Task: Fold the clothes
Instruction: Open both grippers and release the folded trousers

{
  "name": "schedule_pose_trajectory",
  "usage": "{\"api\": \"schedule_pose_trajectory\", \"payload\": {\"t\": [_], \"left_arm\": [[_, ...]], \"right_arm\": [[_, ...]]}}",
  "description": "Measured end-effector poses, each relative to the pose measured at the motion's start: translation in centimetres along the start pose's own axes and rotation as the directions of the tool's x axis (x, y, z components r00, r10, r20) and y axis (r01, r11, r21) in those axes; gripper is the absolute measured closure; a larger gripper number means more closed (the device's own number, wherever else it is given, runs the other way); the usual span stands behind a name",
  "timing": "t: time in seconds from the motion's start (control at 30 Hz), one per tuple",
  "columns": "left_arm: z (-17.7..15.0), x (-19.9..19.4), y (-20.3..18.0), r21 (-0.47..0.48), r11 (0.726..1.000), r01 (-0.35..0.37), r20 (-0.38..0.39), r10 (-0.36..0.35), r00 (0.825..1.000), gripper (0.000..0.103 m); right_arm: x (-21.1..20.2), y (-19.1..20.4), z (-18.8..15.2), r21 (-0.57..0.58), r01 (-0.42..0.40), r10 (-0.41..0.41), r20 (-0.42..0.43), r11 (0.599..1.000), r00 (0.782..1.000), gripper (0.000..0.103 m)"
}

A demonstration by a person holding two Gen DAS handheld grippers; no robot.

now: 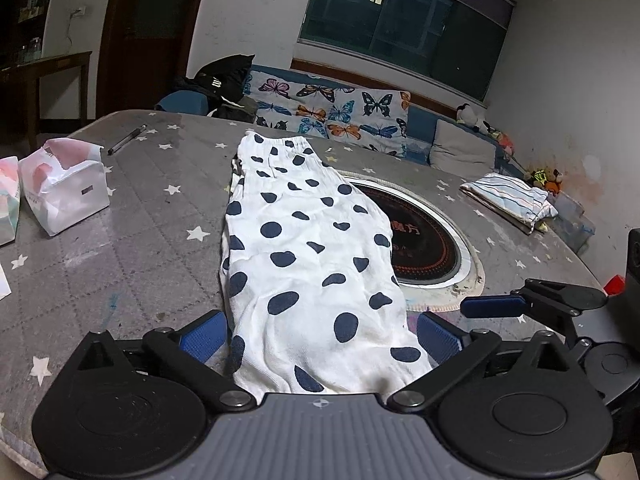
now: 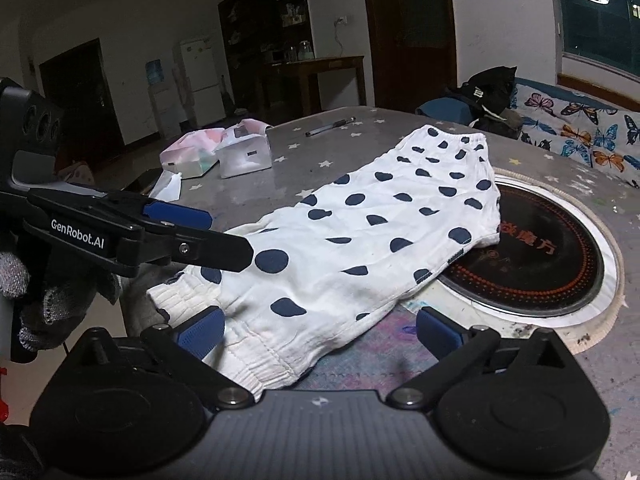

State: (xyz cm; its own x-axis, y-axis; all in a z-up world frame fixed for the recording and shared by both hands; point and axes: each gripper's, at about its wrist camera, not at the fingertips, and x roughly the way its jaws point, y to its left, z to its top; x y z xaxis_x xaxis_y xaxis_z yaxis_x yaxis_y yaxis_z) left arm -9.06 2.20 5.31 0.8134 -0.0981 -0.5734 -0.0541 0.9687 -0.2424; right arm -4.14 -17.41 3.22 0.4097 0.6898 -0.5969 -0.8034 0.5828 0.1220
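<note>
The spotted trousers (image 1: 304, 256) lie flat on the counter (image 1: 120, 248), long axis running from both claws toward the inset burner (image 1: 432, 248). Left claw (image 1: 320, 340) and right claw (image 2: 320, 332) gape empty, each straddling the near cuff end.

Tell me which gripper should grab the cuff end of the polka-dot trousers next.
Probably right: the right gripper stands open over the ribbed cuff; the left gripper straddles plain dotted cloth.
</note>
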Motion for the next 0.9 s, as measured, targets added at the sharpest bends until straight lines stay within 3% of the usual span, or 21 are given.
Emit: {"api": "schedule_pose_trajectory", "payload": {"t": [0.5,0.9], "left_arm": [[0.2,-1.2,0.2,-0.025,0.999,0.029,0.058,-0.027,0.998,0.0],[-0.1,-1.4,0.0,-0.03,0.999,0.013,0.066,-0.011,0.998,0.0]], "right_arm": [[-0.9,0.4,0.1,0.005,0.046,-0.046,0.055,0.999,0.997,0.0],[-1.4,0.7,0.3,0.026,0.061,-0.063,0.105,0.998,0.992,0.0]]}}
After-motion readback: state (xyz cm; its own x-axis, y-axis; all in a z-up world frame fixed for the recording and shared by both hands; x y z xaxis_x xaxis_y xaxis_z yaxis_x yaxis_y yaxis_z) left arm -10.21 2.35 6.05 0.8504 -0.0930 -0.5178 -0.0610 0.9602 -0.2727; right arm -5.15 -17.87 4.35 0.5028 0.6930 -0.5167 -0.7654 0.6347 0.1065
